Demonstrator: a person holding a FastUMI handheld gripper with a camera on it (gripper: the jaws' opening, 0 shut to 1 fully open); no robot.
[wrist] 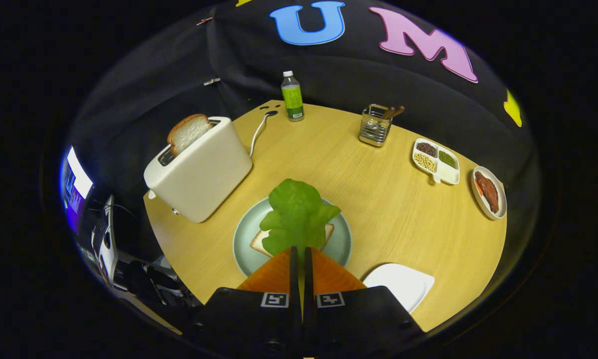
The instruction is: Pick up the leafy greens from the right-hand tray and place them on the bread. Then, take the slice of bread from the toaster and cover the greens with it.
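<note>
My gripper is shut on the leafy greens, pinching the lower end of the leaf between its two orange fingers. The green leaf stands up from the fingertips and hangs over a slice of bread lying on a pale green plate. I cannot tell whether the leaf touches the bread. To the left stands a cream toaster with a second bread slice sticking up out of its slot.
A white square tray lies just right of the fingers on the round wooden table. Farther off are a green bottle, a wire utensil holder, a divided dish of beans and a plate of meat.
</note>
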